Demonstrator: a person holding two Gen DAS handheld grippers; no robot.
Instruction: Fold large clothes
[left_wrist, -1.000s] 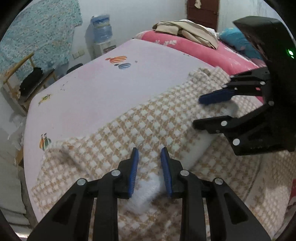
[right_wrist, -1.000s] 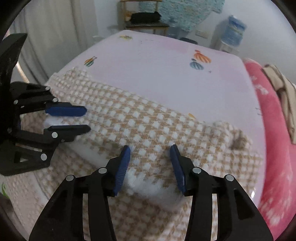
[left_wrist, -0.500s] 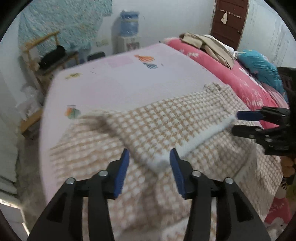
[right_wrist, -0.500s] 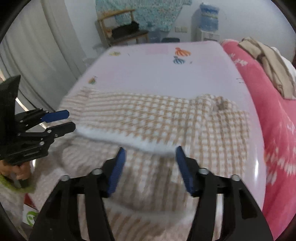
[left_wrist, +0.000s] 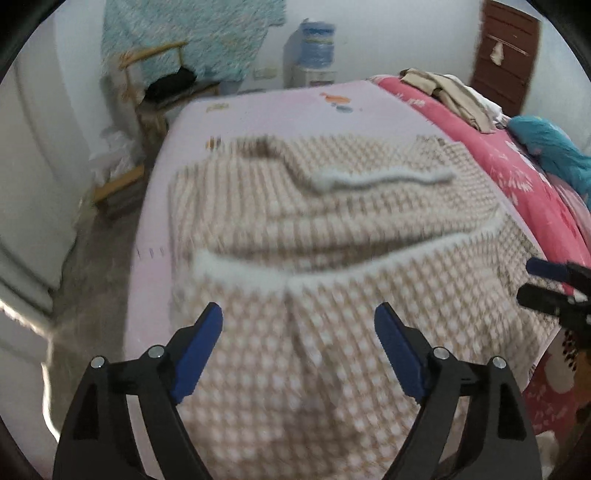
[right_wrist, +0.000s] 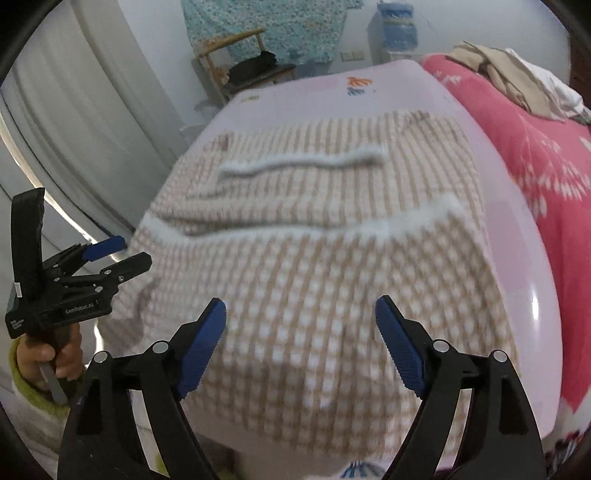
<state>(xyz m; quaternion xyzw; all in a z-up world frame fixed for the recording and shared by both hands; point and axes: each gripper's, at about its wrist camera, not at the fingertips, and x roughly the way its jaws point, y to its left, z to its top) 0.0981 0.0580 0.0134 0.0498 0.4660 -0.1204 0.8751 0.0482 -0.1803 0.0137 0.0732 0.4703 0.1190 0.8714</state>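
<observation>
Checked garment lies flat on the pale pink bed, near part draped over the near edge, two white fleecy bands showing: one near the far end, one across the middle. Looks like one fold is laid, more to go. Left gripper: jaws opening, wide apart, nothing between the pads, cloth only underneath. Right gripper: same, opening, empty, hovering above the near part of the cloth. In the right wrist view the left gripper sits off the left edge of the garment, held by a hand in a light sleeve. Both views are motion-blurred, so exact corners are hard to read. For the next fold: pick both near corners at the draped hem, one gripper each, symmetric about the centre crease. Pinch through all layers, not just the top one, else the underlayer slides. Lift together, keep the hem taut between the grippers, carry it to the far end and line it up with the far white band. Risk: draped weight pulling the stack off the near edge; fleece is thick, bite deep. Pile of beige clothes on the red quilt at far right is clear of the work.
</observation>
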